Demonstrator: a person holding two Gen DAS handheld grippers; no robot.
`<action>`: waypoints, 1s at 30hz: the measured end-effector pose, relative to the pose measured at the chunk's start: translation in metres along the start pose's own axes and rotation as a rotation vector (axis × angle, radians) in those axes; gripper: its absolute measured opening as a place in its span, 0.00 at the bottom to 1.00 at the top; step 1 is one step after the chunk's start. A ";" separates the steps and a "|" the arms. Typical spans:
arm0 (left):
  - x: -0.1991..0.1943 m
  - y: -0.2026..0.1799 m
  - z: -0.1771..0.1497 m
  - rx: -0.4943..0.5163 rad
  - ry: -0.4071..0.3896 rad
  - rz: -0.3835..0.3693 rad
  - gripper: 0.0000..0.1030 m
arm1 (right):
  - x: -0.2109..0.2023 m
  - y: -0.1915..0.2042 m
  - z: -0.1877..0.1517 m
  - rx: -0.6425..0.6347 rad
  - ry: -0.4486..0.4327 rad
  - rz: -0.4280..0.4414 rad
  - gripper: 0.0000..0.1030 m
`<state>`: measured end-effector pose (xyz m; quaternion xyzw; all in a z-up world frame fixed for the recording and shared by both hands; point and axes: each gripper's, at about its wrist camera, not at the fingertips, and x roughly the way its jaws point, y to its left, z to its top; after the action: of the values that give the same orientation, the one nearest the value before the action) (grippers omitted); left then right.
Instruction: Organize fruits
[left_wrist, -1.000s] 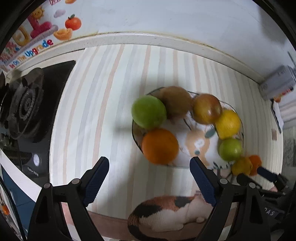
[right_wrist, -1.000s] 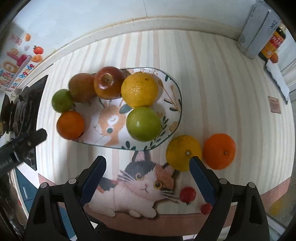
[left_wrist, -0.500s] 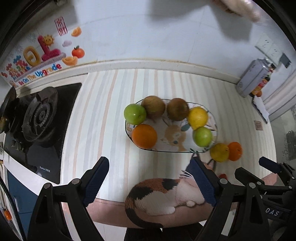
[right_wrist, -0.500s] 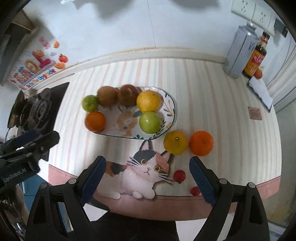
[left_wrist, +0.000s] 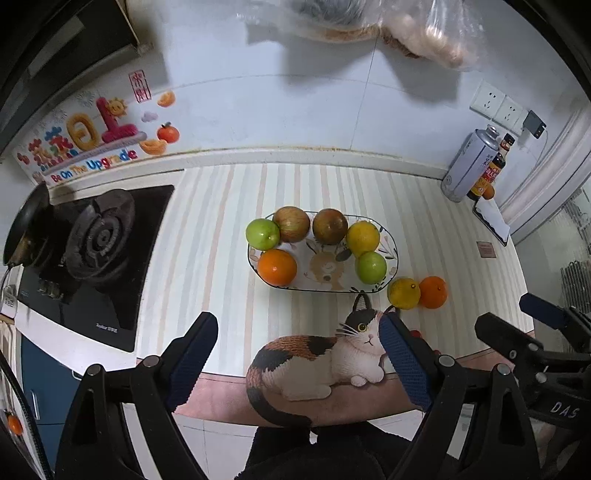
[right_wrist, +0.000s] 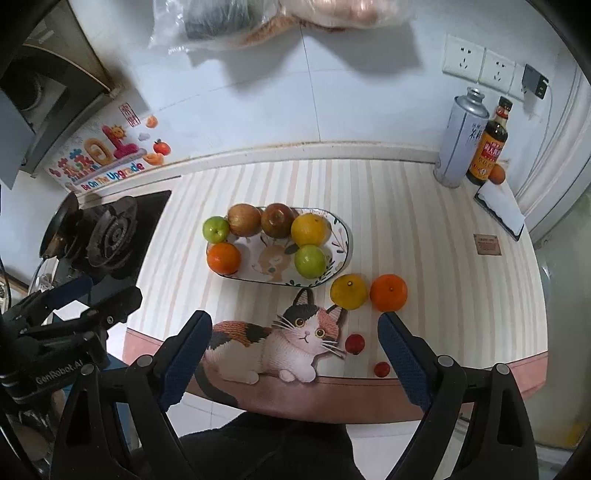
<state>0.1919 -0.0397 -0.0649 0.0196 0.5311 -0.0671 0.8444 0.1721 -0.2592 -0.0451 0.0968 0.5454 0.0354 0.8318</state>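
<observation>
An oval patterned plate (left_wrist: 392, 258) (right_wrist: 343, 240) on the striped counter holds several fruits: two green apples, two reddish apples, a yellow citrus and an orange (left_wrist: 277, 266). A yellow citrus (right_wrist: 348, 291) (left_wrist: 403, 293) and an orange (right_wrist: 388, 292) (left_wrist: 433, 291) lie on the counter right of the plate. Two small red fruits (right_wrist: 354, 343) lie near the front edge. My left gripper (left_wrist: 295, 347) and my right gripper (right_wrist: 293, 347) are both open and empty, held back over the counter's front edge, well short of the fruit.
A gas stove (left_wrist: 96, 240) sits at the left. A metal can (right_wrist: 460, 140) and a dark sauce bottle (right_wrist: 489, 147) stand at the back right. A cat picture (right_wrist: 280, 343) decorates the mat's front edge. Plastic bags hang on the wall above.
Both grippers have pulled back and up from the plate, so the fruit looks smaller and farther away. Both stay open. No fruit has moved.
</observation>
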 end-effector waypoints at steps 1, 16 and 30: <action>-0.004 -0.001 -0.002 0.004 -0.007 0.007 0.87 | -0.002 0.000 -0.001 -0.001 -0.003 0.002 0.91; -0.012 -0.007 -0.005 -0.014 -0.009 -0.010 0.87 | -0.007 -0.012 -0.004 0.049 -0.012 0.028 0.91; 0.091 -0.056 0.022 0.046 0.098 0.040 1.00 | 0.124 -0.141 0.010 0.343 0.130 0.004 0.77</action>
<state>0.2432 -0.1061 -0.1343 0.0531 0.5696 -0.0614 0.8179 0.2242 -0.3781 -0.1808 0.2356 0.5961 -0.0503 0.7660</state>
